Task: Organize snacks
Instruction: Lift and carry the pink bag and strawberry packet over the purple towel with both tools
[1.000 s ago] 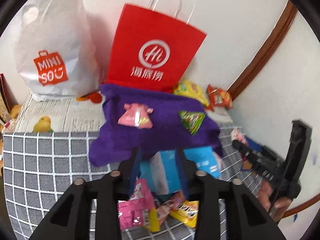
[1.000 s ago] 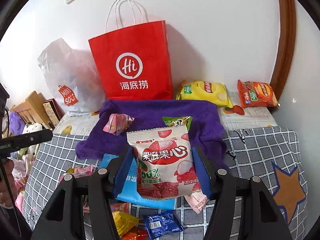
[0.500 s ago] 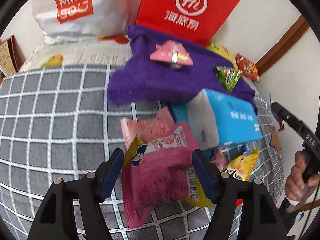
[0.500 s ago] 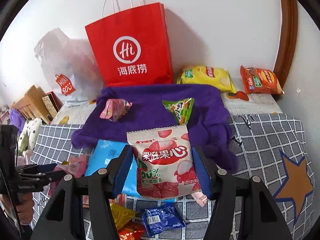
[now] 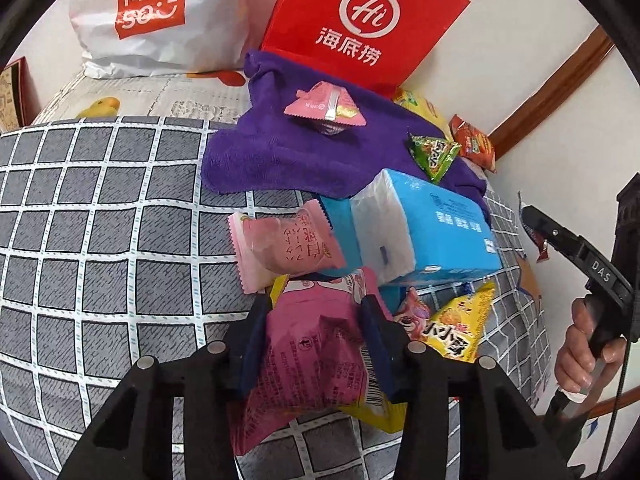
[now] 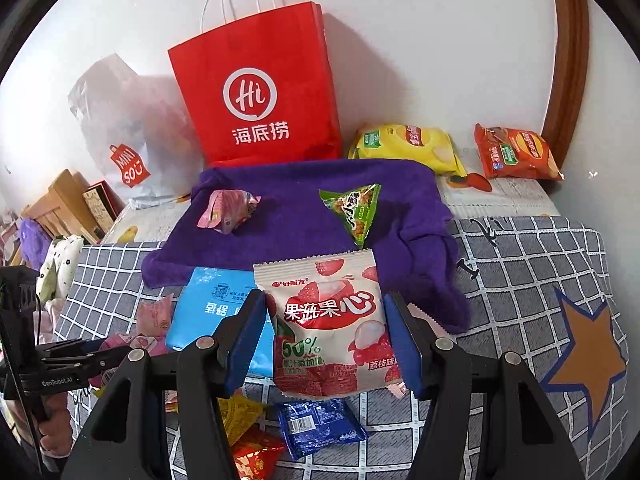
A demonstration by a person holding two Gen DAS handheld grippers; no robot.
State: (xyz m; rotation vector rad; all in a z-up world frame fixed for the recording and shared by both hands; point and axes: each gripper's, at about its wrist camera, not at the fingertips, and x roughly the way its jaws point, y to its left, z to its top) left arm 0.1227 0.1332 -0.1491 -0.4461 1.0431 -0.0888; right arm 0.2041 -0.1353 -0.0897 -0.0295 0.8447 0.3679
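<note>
Left wrist view: the left gripper (image 5: 316, 332) has just been closing, and its jaws now pinch a magenta snack packet (image 5: 312, 364) at both side edges. The packet's long axis runs along the fingers, with its top seam pointing away toward the blue tissue pack (image 5: 424, 232) and its barcode end toward the camera. It lies over the heap on the grey checked cover (image 5: 100, 240), beside a pale pink packet (image 5: 284, 248) and a yellow triangular packet (image 5: 456, 332).

Right wrist view: the right gripper (image 6: 325, 336) is clamped on a lychee gummy bag (image 6: 328, 328), which stands upright, long axis vertical, top seam up and printed face to the camera. Behind it a purple towel (image 6: 292, 224) carries a pink triangular packet (image 6: 226, 210) and a green triangular packet (image 6: 356, 210), well apart.
</note>
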